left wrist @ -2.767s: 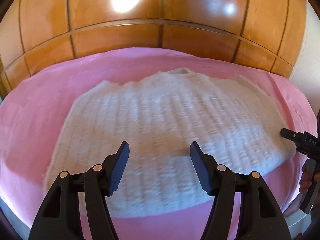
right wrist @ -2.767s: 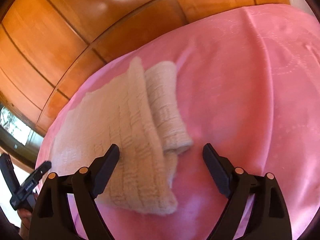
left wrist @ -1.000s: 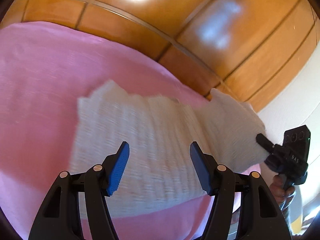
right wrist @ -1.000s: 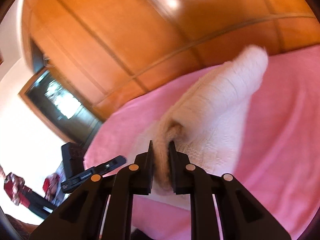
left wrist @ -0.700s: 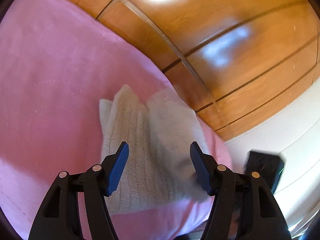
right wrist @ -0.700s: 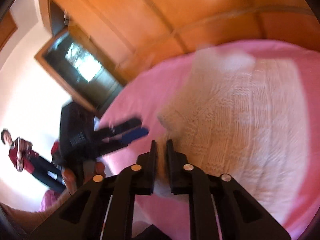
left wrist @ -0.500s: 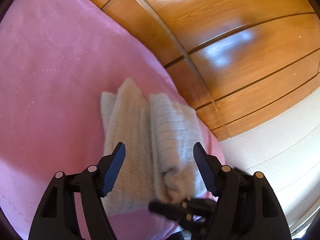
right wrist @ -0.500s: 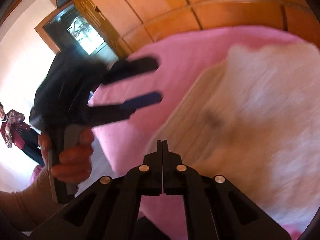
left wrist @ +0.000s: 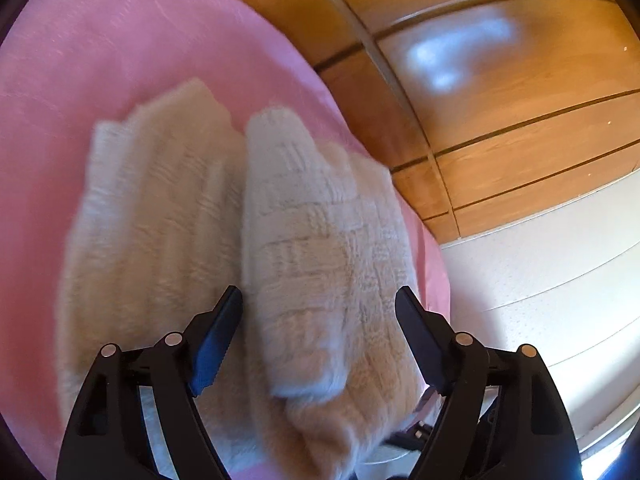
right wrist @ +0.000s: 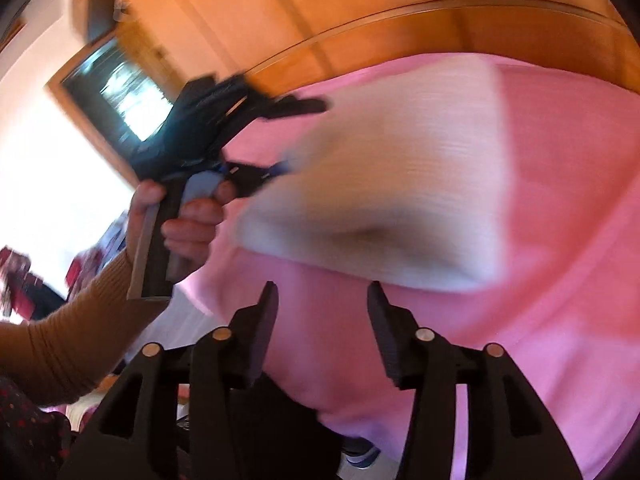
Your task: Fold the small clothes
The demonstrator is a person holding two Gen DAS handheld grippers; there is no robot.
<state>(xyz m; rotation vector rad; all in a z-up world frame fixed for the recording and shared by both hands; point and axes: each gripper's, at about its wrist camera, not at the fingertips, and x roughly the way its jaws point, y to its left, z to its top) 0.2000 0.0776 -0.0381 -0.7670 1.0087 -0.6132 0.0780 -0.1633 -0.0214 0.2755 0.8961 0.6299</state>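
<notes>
Opening: left claw (left wrist: 318,316) astride folded cream sweater (left wrist: 320,248), unclamped; right claw (right wrist: 322,304) empty over pink bedspread (right wrist: 560,280).

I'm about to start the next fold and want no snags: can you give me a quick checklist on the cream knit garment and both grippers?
1. Right gripper free of cloth: ok, its jaws are opening over bare pink bedspread.
2. Left gripper not yet clamped: ok, jaws opening, straddling the upper fold.
3. Cream knit garment lying on the bed: ok.
4. Sleeve side folded in: ok, a strip overlaps the body.
5. Edges aligned: cannot tell, blurred.
6. Grippers clear of each other: ok, apart.
</notes>
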